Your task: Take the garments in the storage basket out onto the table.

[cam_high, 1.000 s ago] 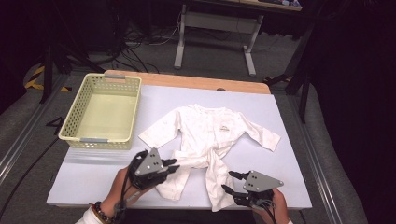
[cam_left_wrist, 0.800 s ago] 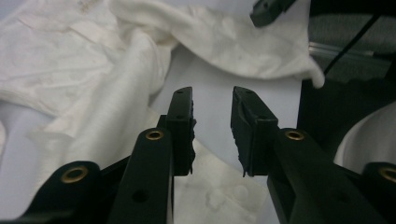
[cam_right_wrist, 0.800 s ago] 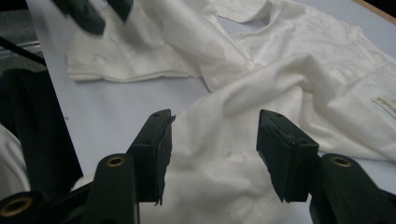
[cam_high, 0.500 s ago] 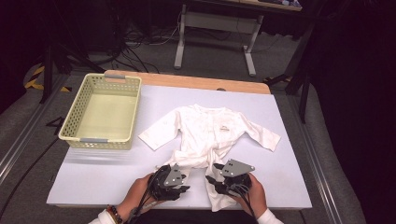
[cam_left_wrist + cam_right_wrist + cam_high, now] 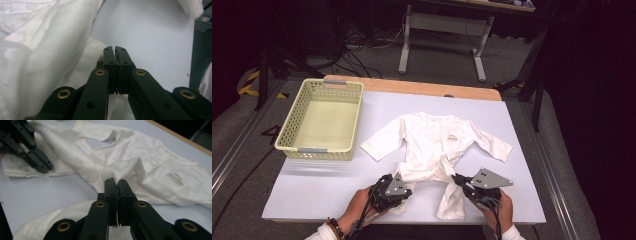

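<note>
A white baby garment (image 5: 437, 140) lies spread on the pale table (image 5: 312, 185), its legs toward the person. My left gripper (image 5: 408, 192) rests on the garment's left leg. Its jaws have just been closing and now stand together (image 5: 115, 48), with fabric (image 5: 37, 50) bunched against the tips. My right gripper (image 5: 457, 179) sits at the crotch, by the right leg. Its jaws have also just been closing and now meet (image 5: 116, 181) where the cloth (image 5: 150, 170) puckers into them. The left gripper (image 5: 46, 167) also appears at the top left of the right gripper view.
A pale yellow lattice basket (image 5: 319, 150) stands at the table's left, with nothing in it. A wooden strip (image 5: 422, 87) runs along the far edge. Dark desk legs and cables lie beyond the table.
Both hands came in toward the garment's lower part, the left dropping onto the left leg, the right shifting left to the crotch. Both pairs of jaws closed.
</note>
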A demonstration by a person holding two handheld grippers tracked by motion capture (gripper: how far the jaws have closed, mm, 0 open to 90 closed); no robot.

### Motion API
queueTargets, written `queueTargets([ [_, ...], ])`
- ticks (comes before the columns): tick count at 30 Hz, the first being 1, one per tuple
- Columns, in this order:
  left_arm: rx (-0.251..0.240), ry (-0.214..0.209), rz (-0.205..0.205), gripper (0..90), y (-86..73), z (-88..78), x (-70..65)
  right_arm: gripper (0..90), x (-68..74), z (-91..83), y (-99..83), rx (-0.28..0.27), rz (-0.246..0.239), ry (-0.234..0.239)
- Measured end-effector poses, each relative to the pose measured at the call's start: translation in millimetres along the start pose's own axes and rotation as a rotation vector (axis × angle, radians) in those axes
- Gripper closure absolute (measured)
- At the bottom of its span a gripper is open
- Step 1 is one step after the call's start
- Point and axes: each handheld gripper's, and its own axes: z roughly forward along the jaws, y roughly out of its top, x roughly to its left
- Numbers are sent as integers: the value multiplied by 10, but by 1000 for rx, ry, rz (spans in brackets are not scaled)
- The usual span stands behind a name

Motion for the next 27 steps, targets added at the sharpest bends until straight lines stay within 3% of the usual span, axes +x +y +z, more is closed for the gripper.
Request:
queueTargets([
  [2, -3, -17, -9, 882, -2, -9, -1, 879, -77, -112, -11, -26, 21, -29],
  [8, 6, -44, 16, 881, 12, -16, -59, 872, -287, -296, -153, -32, 107, -86],
  [16, 11, -91, 92, 881, 53, -18, -183, 847, -428, -300, -360, 50, 132, -171],
  [20, 16, -114, 105, 880, 63, -15, -211, 839, -521, -244, -427, 90, 145, -179],
  [23, 7, -102, 102, 872, 69, -21, -219, 773, -535, -231, -446, 93, 156, -169],
  [27, -14, -88, 95, 856, 70, -23, -211, 592, -481, -239, -408, 66, 140, -145],
])
